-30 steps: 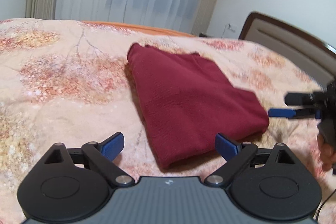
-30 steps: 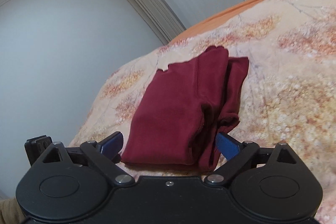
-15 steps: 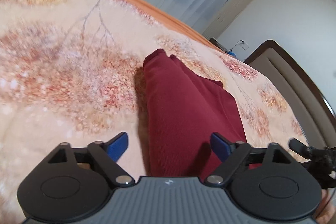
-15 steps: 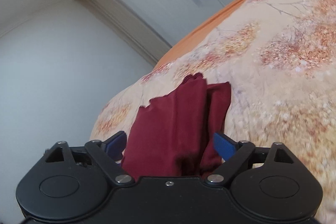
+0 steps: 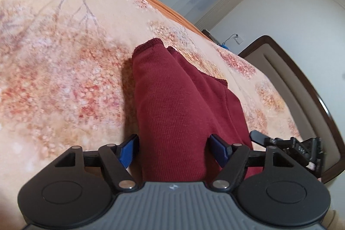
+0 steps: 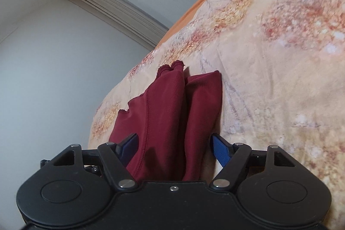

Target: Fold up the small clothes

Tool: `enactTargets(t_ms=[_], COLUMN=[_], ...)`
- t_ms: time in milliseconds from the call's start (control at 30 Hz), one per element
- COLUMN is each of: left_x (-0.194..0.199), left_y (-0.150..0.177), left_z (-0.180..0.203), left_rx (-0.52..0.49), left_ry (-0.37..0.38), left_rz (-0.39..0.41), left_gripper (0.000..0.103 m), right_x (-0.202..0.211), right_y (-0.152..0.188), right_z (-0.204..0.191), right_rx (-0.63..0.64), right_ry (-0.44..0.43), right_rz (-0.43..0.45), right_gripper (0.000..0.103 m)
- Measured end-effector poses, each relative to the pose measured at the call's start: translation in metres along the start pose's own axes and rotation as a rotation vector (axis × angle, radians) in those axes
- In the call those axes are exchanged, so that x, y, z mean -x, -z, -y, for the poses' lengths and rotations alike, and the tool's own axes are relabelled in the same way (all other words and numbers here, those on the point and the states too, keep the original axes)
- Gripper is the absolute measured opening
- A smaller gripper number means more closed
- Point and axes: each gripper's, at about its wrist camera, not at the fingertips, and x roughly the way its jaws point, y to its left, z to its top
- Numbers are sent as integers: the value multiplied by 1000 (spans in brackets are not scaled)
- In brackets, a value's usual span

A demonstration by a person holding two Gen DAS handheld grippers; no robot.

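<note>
left wrist view: both grippers now straddle the garment (image 5: pixel 179 113) closer.

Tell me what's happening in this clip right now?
A person is folding a small dark red garment on a bed with a floral bedspread, using a handheld gripper in each hand. The garment lies folded into a compact bundle. The left gripper and the right gripper are each pushed up to one end of it, jaws open, with the cloth sitting between them. Neither has closed on the fabric. A headboard shows at the side.
</note>
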Motion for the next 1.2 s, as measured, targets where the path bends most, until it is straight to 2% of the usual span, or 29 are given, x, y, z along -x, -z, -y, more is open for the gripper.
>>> enactTargets(t_ms=[67, 100, 167, 333, 400, 467, 700, 867, 1200], left_x=[-3, -5, -4, 2, 4, 6, 15, 34, 115], left_y=[-1, -1, -1, 1, 0, 0, -4, -7, 0], left_z=[-2, -2, -1, -1, 1, 5, 21, 37, 58], left_rx=[23, 31, 38, 28, 18, 0, -32, -59, -86], left_ry=[16, 21, 23, 15, 6, -3, -18, -21, -41], left_rz=[1, 4, 12, 22, 27, 34, 57, 73, 148], left_gripper=[75, 73, 69, 59, 52, 46, 37, 36, 36], right_x=[-5, -7, -8, -6, -7, -7, 0, 5, 29], right_y=[0, -1, 1, 1, 1, 1, 0, 0, 19], right_z=[0, -1, -2, -1, -5, -11, -30, -48, -121], right_rx=[-12, -13, -2, -4, 19, 51, 97, 114, 177], right_ry=[-14, -15, -3, 2, 23, 32, 34, 25, -35], right_rz=[-3, -9, -18, -23, -24, -20, 7, 19, 22], right_gripper=[65, 57, 48, 43, 31, 25, 22, 22, 22])
